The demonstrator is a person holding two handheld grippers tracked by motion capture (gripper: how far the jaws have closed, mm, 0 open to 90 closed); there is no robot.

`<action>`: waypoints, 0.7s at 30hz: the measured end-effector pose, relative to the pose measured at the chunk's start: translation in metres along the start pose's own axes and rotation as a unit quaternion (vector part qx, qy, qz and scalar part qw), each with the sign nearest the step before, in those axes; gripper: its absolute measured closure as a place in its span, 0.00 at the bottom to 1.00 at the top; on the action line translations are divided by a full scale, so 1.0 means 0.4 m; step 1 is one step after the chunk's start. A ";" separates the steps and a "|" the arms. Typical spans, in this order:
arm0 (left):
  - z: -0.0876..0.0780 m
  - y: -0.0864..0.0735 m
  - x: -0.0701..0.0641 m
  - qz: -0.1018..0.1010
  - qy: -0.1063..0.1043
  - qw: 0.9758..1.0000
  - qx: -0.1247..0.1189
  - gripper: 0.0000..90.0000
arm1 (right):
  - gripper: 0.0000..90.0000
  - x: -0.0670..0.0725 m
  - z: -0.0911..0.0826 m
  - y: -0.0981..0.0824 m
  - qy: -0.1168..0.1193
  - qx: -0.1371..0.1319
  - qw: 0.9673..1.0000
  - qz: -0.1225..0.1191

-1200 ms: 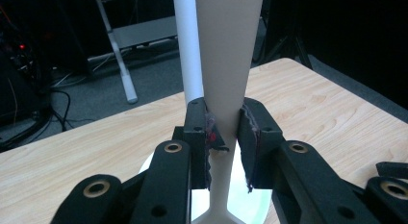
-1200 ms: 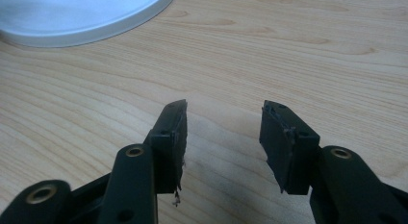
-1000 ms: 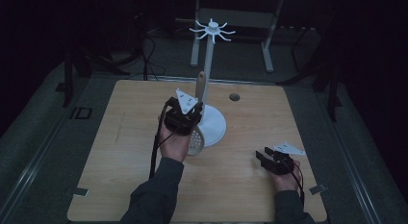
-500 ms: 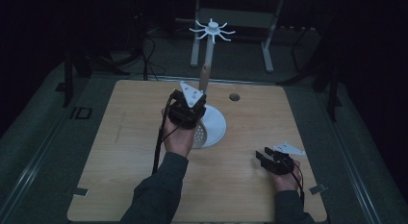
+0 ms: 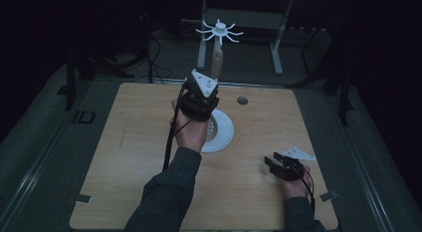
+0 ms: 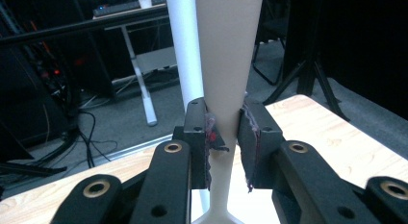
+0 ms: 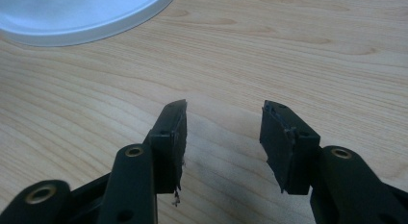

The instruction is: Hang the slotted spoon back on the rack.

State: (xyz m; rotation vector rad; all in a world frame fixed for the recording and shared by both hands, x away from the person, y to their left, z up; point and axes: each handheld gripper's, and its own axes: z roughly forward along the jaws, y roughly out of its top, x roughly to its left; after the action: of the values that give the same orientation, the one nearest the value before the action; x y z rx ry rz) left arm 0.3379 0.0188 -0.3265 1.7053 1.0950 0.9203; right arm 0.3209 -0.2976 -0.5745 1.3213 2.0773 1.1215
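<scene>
A white utensil stand rises from a round base [image 5: 225,136] near the table's middle, and its hook crown [image 5: 219,30] sits high at the back. My left gripper [image 5: 199,96] is raised in front of the stand's pole [image 6: 185,51], shut on the narrow neck of a slotted spoon's cream handle [image 6: 226,51]. The handle [image 5: 216,62] points upward toward the crown. Its perforated head [image 5: 212,127] hangs below the hand over the base. My right gripper [image 5: 272,165] rests low at the table's front right, open and holding nothing [image 7: 223,128].
A small dark round spot [image 5: 242,100] lies on the wooden table [image 5: 124,157] behind the stand. The base's rim [image 7: 86,22] lies ahead of the right gripper. Table legs and cables stand on the dark floor beyond the far edge.
My left gripper has risen and moved away from the person with the spoon, bringing its handle up along the pole. The right gripper has stayed still.
</scene>
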 end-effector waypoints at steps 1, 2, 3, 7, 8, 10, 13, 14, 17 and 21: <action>0.002 0.005 -0.001 0.000 0.001 1.000 0.000 0.83 | 0.58 0.000 0.000 0.000 0.000 0.000 1.000 0.000; 0.004 0.009 -0.001 0.000 0.003 1.000 0.000 0.83 | 0.58 0.000 -0.001 0.000 0.000 0.000 1.000 0.000; 0.005 0.012 -0.001 0.000 0.005 1.000 0.000 0.83 | 0.58 0.000 -0.001 0.000 0.000 0.000 1.000 0.001; 0.012 0.019 0.001 -0.004 0.010 1.000 0.000 0.83 | 0.58 0.000 -0.001 0.000 0.001 -0.001 1.000 0.001; 0.014 0.020 0.002 -0.005 0.009 1.000 0.000 0.83 | 0.58 0.000 -0.001 -0.001 0.001 -0.001 1.000 0.001; 0.018 0.022 0.003 -0.004 0.010 1.000 0.003 0.83 | 0.58 0.000 -0.001 -0.001 0.001 -0.001 1.000 0.002; 0.024 0.023 0.001 -0.002 0.008 1.000 0.004 0.83 | 0.58 0.000 -0.001 0.000 0.001 -0.001 1.000 0.002; 0.026 0.023 0.000 -0.001 0.008 1.000 0.005 0.83 | 0.58 0.000 -0.001 -0.001 0.001 -0.001 1.000 0.002; 0.030 0.027 -0.001 0.001 0.009 1.000 0.007 0.83 | 0.58 0.000 -0.001 -0.001 0.001 -0.001 1.000 0.001; 0.034 0.034 0.000 0.002 0.014 1.000 0.008 0.83 | 0.58 0.000 -0.001 -0.001 0.001 -0.001 1.000 0.002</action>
State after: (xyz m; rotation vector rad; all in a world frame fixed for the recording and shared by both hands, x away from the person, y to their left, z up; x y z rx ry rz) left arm 0.3539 0.0121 -0.3184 1.7132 1.1204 0.9423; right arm 0.3206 -0.2979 -0.5745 1.3240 2.0760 1.1252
